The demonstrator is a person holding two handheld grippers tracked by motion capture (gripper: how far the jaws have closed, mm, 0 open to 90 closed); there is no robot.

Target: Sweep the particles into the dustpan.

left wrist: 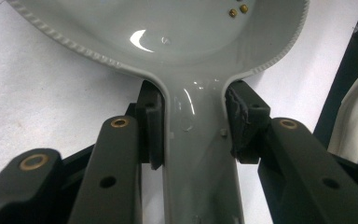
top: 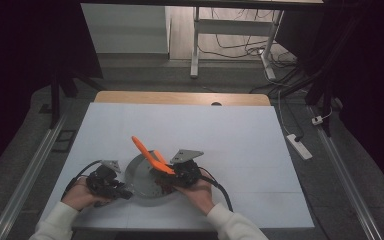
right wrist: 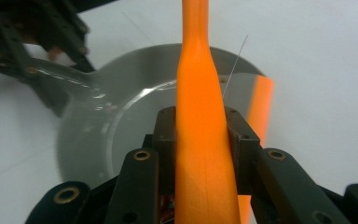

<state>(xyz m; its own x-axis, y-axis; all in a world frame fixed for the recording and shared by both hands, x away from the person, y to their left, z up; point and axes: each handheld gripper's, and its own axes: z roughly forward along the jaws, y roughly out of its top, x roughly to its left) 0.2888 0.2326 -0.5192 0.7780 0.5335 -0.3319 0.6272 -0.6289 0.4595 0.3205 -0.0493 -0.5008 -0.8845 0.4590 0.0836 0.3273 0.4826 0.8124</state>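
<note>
While the white-covered table [top: 240, 135] carries one grey pan [top: 142, 175] and one orange spatula [top: 150, 156], there are two grippers at work near its front edge, one in each of the person's hands. At the left of the high view, the left gripper [top: 111, 184] lies low and roughly level by the pan's left side, the hand behind it resting near the table; in the left gripper view its jaws are clamped on either side of the pan's flat grey handle [left wrist: 198, 154], and two small golden grains [left wrist: 238, 10] lie in the bowl. The right gripper [top: 184, 172] sits over the pan's right rim, its jaws closed tight on the spatula's handle [right wrist: 205, 154], which slants up and to the left above the pan.
</note>
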